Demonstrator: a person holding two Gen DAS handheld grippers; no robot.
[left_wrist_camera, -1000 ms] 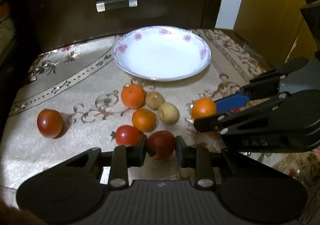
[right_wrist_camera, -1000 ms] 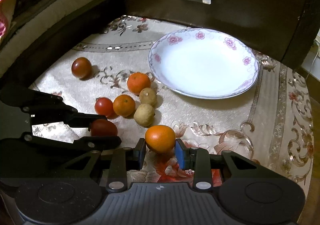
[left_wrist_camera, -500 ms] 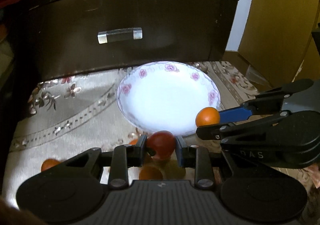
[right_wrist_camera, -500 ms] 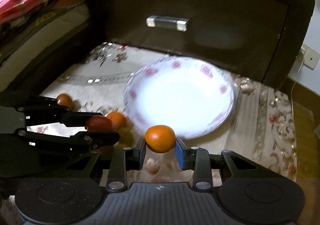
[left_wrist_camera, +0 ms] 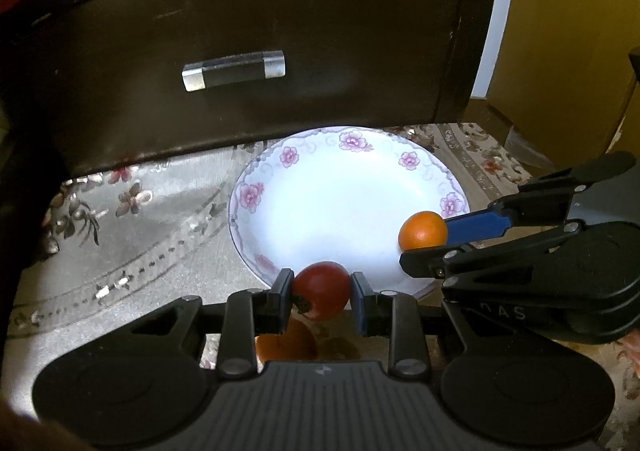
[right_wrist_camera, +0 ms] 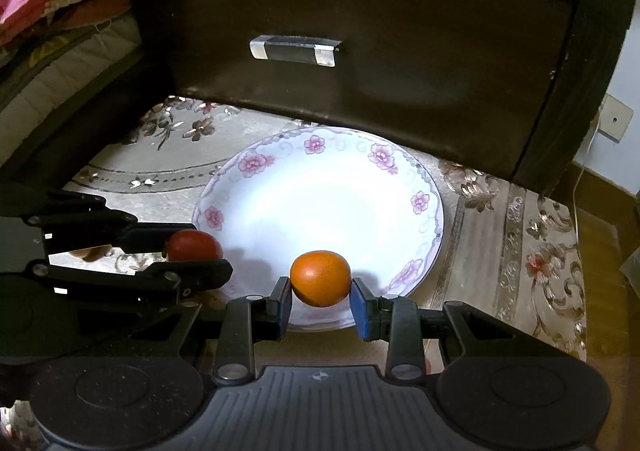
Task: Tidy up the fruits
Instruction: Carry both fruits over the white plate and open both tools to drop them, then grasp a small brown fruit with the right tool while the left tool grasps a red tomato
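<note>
Dark drawer front close behind plate; floral cloth underneath

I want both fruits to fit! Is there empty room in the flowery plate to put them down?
Yes. The plate holds nothing; its whole white middle is bare inside the flowered rim. The left gripper holds the tomato at the near rim, the right gripper the orange beside it. The near edge is crowded by both; the far side by the drawer is free.

The left gripper clamps a red tomato over the near rim of the floral plate. The right gripper grips an orange fruit over the plate's right rim. Another orange fruit lies on the patterned cloth below.
</note>
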